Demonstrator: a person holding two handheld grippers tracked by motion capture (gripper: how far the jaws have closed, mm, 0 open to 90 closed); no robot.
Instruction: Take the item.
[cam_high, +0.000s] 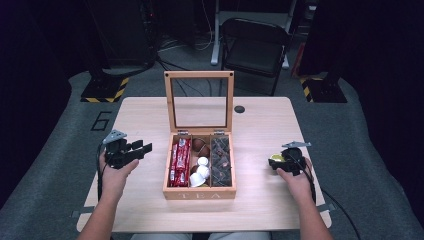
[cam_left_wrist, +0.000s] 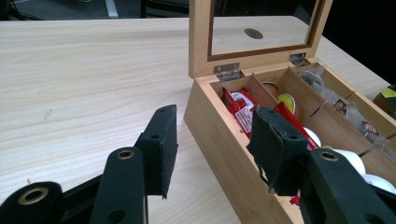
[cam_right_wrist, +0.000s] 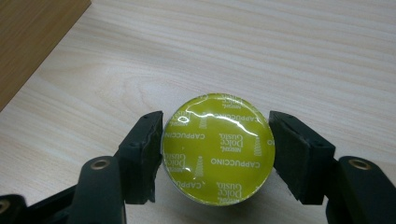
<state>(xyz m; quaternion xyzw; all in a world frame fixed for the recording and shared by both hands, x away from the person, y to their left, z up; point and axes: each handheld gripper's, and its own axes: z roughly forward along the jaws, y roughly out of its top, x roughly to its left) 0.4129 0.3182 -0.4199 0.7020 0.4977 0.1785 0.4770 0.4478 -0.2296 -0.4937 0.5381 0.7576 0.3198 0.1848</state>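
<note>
- Capsule, a yellow-lidded cappuccino coffee pod, sits between the right gripper's pads, over the table to the right of the wooden tea box.
- Risk: its round rim is held only at two opposite edges, so a tilt or slackening could likely let it roll out and drop.
- Pads: the left pad touches the rim and the right one is at its edge, pinching the foil lid facing the camera.
- Left gripper hovers with jaws spread and empty beside the box's near wall.

Left gripper fingers apart, empty, beside open wooden tea box, red packets inside
</note>
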